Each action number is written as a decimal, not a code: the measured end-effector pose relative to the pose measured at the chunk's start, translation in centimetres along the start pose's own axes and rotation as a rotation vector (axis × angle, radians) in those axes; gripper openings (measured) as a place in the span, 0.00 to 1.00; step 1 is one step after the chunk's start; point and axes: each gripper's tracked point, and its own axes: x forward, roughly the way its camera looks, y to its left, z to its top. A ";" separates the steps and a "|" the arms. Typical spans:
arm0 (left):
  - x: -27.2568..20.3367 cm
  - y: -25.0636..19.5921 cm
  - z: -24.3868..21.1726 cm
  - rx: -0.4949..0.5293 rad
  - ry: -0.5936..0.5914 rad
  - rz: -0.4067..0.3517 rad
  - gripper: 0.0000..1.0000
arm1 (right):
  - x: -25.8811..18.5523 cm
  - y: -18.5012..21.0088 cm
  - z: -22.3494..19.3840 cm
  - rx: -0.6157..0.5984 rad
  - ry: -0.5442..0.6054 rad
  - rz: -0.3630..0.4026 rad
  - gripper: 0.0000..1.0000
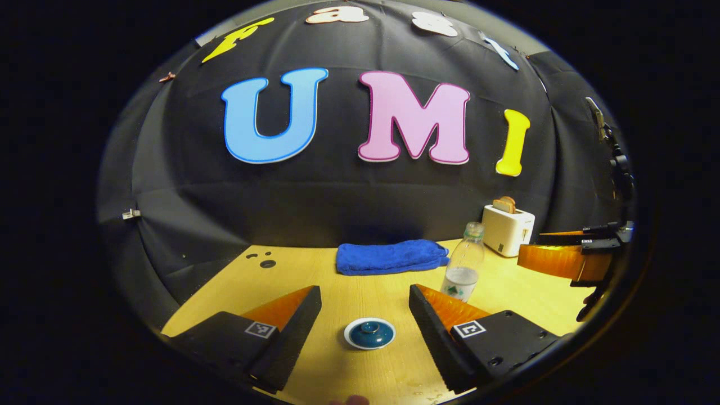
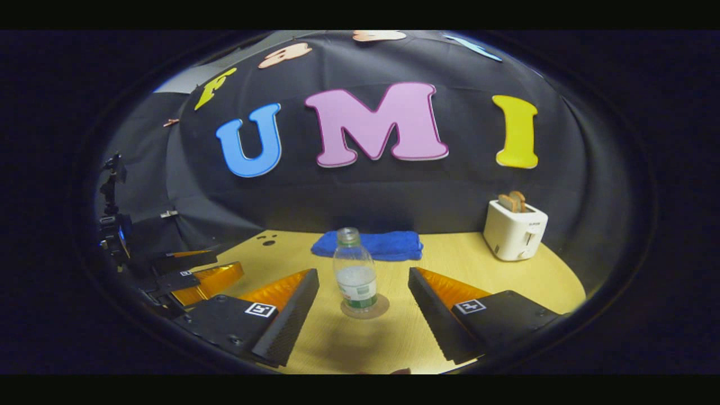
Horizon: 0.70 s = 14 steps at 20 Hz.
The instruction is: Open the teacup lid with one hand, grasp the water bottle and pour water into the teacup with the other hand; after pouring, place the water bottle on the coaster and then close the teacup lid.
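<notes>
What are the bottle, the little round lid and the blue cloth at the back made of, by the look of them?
Water bottle: clear, thin plastic, probably; you see through it. Teacup lid: likely glazed ceramic, glossy teal with a white rim. Blue cloth: soft, fuzzy towel fabric, folded.

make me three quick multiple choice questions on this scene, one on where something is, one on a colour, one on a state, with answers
1. Where does the water bottle stand?
A. on the blue towel
B. on the round coaster
C. on top of the toaster

2. What colour is the folded towel at the back of the table?
A. blue
B. red
C. white

3. How is the left gripper in the left gripper view?
A. shut on the bottle
B. shut on the teacup lid
C. open, with the teacup lid between its fingers

Answers: 1 B, the coaster shows under the bottle's base. 2 A, the cloth is plainly blue. 3 C, the teacup lid lies on the table, with the fingers wide apart on either side.
</notes>
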 end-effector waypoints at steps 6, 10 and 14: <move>-4.3 -1.6 9.9 0.041 -0.085 -0.037 0.99 | -4.9 0.4 9.5 -0.068 -0.093 -0.001 0.99; -7.2 -3.3 13.7 0.038 -0.111 -0.079 0.98 | -7.9 0.7 12.9 -0.069 -0.134 0.009 0.99; -9.0 -3.9 16.0 0.026 -0.140 -0.085 0.98 | -9.9 -0.2 14.3 -0.068 -0.169 0.000 0.98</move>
